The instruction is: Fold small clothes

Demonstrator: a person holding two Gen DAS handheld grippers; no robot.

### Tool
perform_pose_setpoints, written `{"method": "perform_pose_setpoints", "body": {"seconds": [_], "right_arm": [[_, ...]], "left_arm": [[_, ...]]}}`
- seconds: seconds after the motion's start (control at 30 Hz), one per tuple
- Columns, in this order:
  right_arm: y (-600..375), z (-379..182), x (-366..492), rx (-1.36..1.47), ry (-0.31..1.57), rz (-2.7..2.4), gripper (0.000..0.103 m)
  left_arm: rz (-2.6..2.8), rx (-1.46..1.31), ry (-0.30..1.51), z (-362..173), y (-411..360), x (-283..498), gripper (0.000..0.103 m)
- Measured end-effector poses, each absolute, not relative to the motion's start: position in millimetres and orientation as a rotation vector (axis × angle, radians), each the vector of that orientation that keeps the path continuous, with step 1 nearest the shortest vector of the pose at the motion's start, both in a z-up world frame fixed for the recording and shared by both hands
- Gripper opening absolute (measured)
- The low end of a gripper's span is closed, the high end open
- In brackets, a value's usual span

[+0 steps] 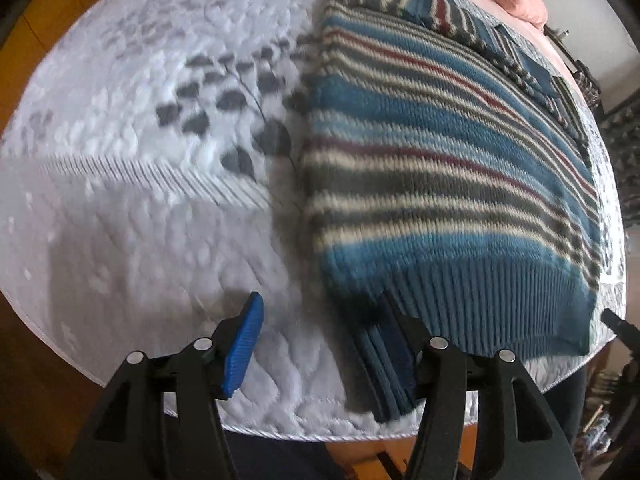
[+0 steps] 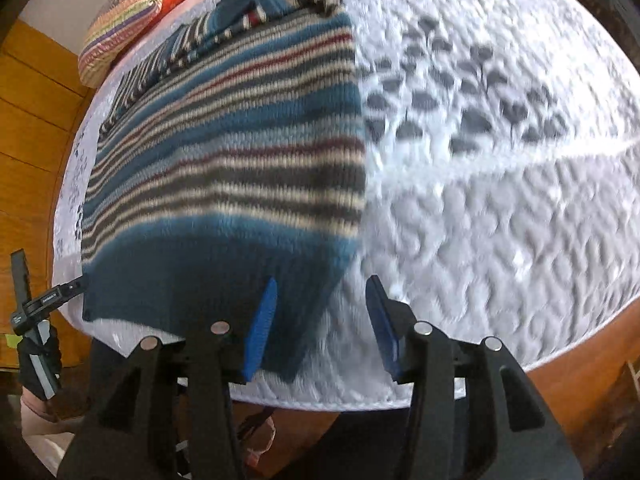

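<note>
A striped sweater (image 1: 440,168) lies flat on the white quilted mat (image 1: 140,200), sleeves folded in. Both the left claw (image 1: 320,344) and right claw (image 2: 324,328) gape, empty, at its ribbed hem; the lengthwise fold apparently remains.

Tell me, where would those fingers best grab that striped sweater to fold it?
Probably the striped sweater is best taken by its ribbed blue hem, at the near corners. That edge lies flat and faces both grippers, so the open fingers can slide in low from the near side, over the white quilt.
</note>
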State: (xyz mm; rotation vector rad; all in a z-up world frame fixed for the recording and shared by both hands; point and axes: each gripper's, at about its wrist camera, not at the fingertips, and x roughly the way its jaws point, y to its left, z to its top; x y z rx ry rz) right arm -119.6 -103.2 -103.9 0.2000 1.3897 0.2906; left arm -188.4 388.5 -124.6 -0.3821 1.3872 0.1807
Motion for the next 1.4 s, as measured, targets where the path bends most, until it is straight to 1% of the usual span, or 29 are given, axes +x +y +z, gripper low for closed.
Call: {"method": "perform_pose_setpoints", "body": {"seconds": [0.07,0.17,0.37,0.47,0.5,0.53,0.6,0.67,0.7,0.73,0.83,0.97,1.17,1.4], "right_arm": [[-102,-114,-125,0.213,1.418,0.287,0.047],[-98,-126,-129,0.214,1.437,0.282,0.046],[-81,-126,-130,0.207,1.433,0.319,0.046],[-72,-131,-128,0.187,1.441,0.331,0.041],[-70,-132,-127,0.183,1.439,0.332,0.034],[-69,-132,-127,0.182,1.438,0.336,0.03],[-69,-132,-125,0.222,1.445,0.36,0.013],[-71,-129,-124,0.236,1.445,0.374,0.011],[-71,-127,-124,0.237,1.441,0.382,0.01],[-73,-124,-123,0.249,1.436,0.394,0.01],[-78,-112,-121,0.321,1.417,0.439,0.01],[-84,-96,-112,0.401,1.385,0.496,0.01],[-94,-70,-82,0.503,1.338,0.549,0.01],[-91,-65,-32,0.518,1.34,0.537,0.01]], "left_arm": [[0.171,-0.369,1.387,-126,383,-191,0.063],[0.159,-0.361,1.385,-126,375,-194,0.064],[0.103,-0.417,1.391,-127,360,-197,0.062],[0.093,-0.418,1.398,-130,349,-192,0.062],[0.084,-0.418,1.4,-132,344,-190,0.061],[0.08,-0.414,1.401,-133,340,-189,0.054],[0.103,-0.395,1.407,-135,336,-187,0.047],[0.099,-0.445,1.402,-135,340,-187,0.026],[0.093,-0.498,1.4,-135,344,-188,0.024],[0.091,-0.538,1.392,-134,349,-189,0.015],[0.077,-0.6,1.371,-131,357,-192,0.011],[0.017,-0.688,1.291,-111,369,-198,0.01],[-0.029,-0.784,1.181,-85,384,-172,0.009],[-0.024,-0.805,1.141,-81,402,-128,0.009]]}}
